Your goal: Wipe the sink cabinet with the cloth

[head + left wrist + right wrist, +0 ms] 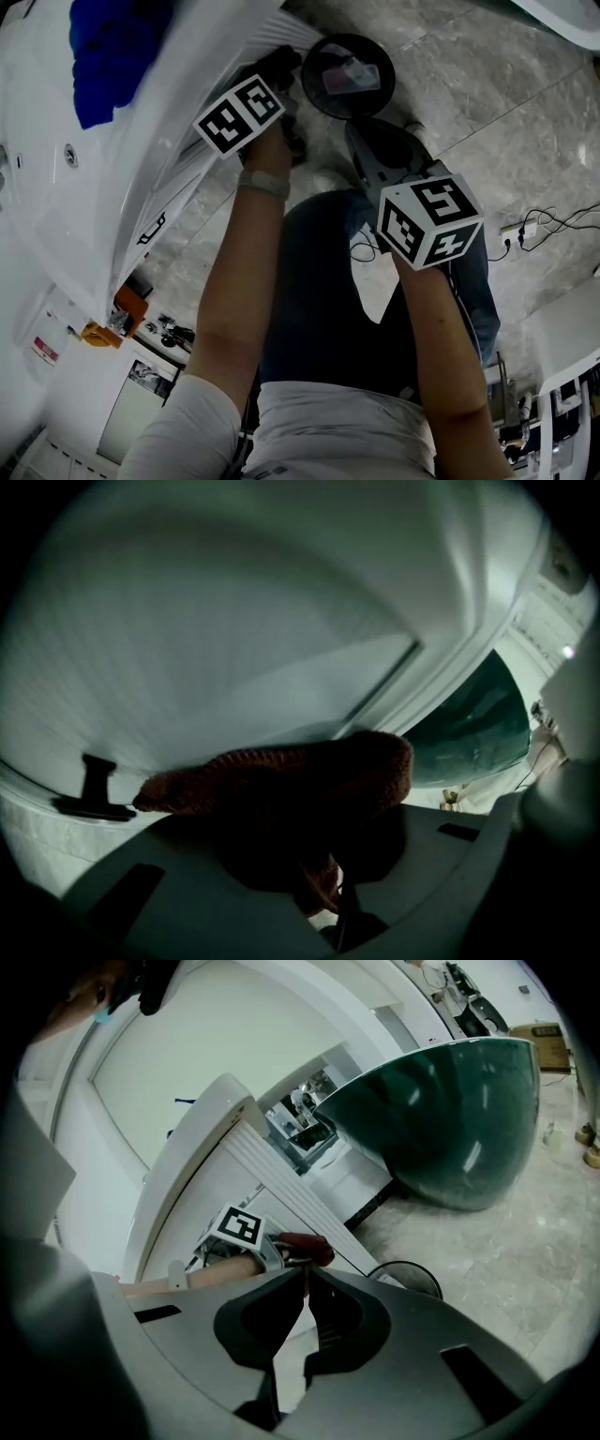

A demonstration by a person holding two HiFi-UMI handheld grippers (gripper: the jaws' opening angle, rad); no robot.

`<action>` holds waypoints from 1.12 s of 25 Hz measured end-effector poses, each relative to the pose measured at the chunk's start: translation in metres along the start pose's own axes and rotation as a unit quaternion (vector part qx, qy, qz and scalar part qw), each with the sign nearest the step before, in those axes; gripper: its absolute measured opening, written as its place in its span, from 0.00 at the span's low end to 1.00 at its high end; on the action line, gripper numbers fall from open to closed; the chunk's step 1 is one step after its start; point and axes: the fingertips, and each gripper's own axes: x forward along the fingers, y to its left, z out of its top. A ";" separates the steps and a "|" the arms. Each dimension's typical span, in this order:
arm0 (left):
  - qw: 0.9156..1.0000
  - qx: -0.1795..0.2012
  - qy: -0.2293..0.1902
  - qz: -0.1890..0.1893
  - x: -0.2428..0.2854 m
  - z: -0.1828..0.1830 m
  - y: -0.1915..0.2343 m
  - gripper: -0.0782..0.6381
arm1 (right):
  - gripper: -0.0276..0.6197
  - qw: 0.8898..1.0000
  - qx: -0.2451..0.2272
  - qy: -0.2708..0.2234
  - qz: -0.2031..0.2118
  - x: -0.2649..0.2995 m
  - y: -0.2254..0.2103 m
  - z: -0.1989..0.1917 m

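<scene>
A red-brown knitted cloth [281,782] is bunched between the jaws of my left gripper [314,841], which is shut on it. The cloth presses against the white ribbed door of the sink cabinet [234,621], just right of a black door handle [92,791]. From the head view the left gripper [279,70] reaches up to the cabinet front [178,159]; the cloth is hidden there. My right gripper [307,1274] is shut on nothing and held back from the cabinet [272,1180], seen lower in the head view [367,145]. It looks at the left gripper [246,1232] and cloth [306,1246].
A round black bin [349,75] stands on the grey stone floor beside the cabinet. A dark green bowl basin [441,1119] hangs to the right. Something blue [117,47] lies on the white countertop. A power strip and cables [525,227] lie on the floor at right.
</scene>
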 end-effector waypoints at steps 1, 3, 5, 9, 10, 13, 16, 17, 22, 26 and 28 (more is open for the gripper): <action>1.000 -0.001 -0.004 -0.002 -0.005 0.002 -0.002 0.20 | 0.09 1.000 -0.001 0.002 -0.003 -0.002 -0.001 -0.001; 1.000 -0.003 -0.012 -0.006 -0.016 0.007 -0.006 0.20 | 0.09 1.000 -0.006 0.010 -0.007 -0.004 0.000 -0.005; 1.000 -0.010 -0.022 -0.011 -0.027 0.012 -0.011 0.20 | 0.09 1.000 -0.012 0.021 -0.004 -0.005 0.005 -0.011; 0.999 -0.023 -0.046 -0.018 -0.048 0.023 -0.021 0.20 | 0.09 0.999 -0.022 0.040 0.005 -0.005 0.013 -0.020; 0.998 -0.024 -0.052 -0.020 -0.053 0.025 -0.023 0.20 | 0.09 0.999 -0.022 0.043 0.004 -0.005 0.013 -0.022; 0.997 -0.033 -0.070 -0.030 -0.069 0.032 -0.027 0.20 | 0.09 0.998 -0.019 0.053 0.001 -0.007 0.013 -0.030; 0.994 -0.055 -0.088 -0.046 -0.083 0.039 -0.032 0.20 | 0.09 0.998 -0.020 0.065 0.003 -0.005 0.018 -0.039; 0.992 -0.063 -0.096 -0.052 -0.088 0.041 -0.034 0.20 | 0.09 0.997 -0.022 0.069 0.005 -0.004 0.020 -0.042; 0.986 -0.061 -0.137 -0.076 -0.115 0.050 -0.044 0.20 | 0.09 0.995 -0.031 0.089 0.011 -0.004 0.028 -0.056; 0.984 -0.039 -0.155 -0.082 -0.137 0.054 -0.046 0.20 | 0.09 0.995 -0.035 0.092 0.009 -0.010 0.037 -0.056; 0.983 -0.029 -0.162 -0.087 -0.143 0.052 -0.047 0.20 | 0.09 0.995 -0.040 0.090 0.011 -0.008 0.040 -0.051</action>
